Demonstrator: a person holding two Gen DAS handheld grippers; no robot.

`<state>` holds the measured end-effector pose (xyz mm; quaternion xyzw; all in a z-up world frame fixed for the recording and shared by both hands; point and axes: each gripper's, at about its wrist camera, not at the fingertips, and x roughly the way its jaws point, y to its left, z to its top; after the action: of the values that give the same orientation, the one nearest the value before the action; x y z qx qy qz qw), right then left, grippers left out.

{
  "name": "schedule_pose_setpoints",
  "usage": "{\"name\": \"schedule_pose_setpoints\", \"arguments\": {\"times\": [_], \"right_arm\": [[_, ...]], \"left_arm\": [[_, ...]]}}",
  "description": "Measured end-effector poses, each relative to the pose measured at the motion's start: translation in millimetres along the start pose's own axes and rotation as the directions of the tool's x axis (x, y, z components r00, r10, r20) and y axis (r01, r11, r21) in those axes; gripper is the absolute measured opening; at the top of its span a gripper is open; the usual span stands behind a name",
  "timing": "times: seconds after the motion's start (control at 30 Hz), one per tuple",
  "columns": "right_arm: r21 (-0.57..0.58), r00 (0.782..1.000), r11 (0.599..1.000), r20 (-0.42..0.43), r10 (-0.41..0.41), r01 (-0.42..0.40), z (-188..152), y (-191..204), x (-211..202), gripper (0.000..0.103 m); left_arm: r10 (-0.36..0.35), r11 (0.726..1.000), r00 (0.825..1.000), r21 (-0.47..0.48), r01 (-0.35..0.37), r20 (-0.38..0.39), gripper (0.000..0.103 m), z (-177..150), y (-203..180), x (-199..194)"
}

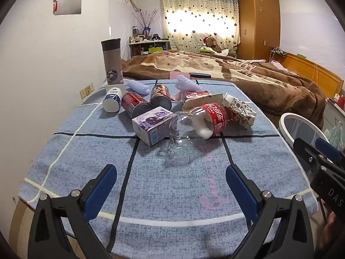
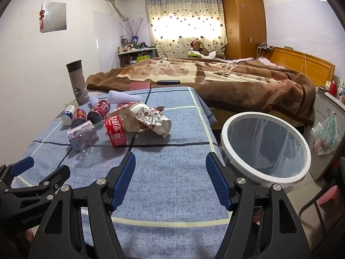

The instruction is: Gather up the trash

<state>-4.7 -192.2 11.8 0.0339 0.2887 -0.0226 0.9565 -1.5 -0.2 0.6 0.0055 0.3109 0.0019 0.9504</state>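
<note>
Both the left gripper [image 1: 170, 185] and the right gripper [image 2: 170, 181] hovered low over the near end of the blue checked tablecloth [image 1: 172, 194], blue-padded jaws spread wide and holding nothing. The nearest piece of trash, a clear crushed plastic cola bottle with a red label [image 1: 200, 123], lay on its side straight ahead of the left gripper and ahead-left of the right one, its long axis slanting from near-left to far-right, so the left gripper seemed better placed. The white-rimmed bin lined with a translucent bag [image 2: 266, 144] stood beside the table's right edge, just by the right gripper.
</note>
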Motion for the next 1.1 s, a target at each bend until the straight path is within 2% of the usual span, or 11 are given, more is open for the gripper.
{"name": "schedule_pose_setpoints", "arguments": {"times": [1.1], "right_arm": [[-0.01, 1.0, 1.0, 0.011, -0.002, 0.002, 0.3, 2.8, -2.0, 0.069]], "left_arm": [[0.002, 1.0, 1.0, -0.005, -0.002, -0.014, 0.102, 3.7, 0.5, -4.9]]}}
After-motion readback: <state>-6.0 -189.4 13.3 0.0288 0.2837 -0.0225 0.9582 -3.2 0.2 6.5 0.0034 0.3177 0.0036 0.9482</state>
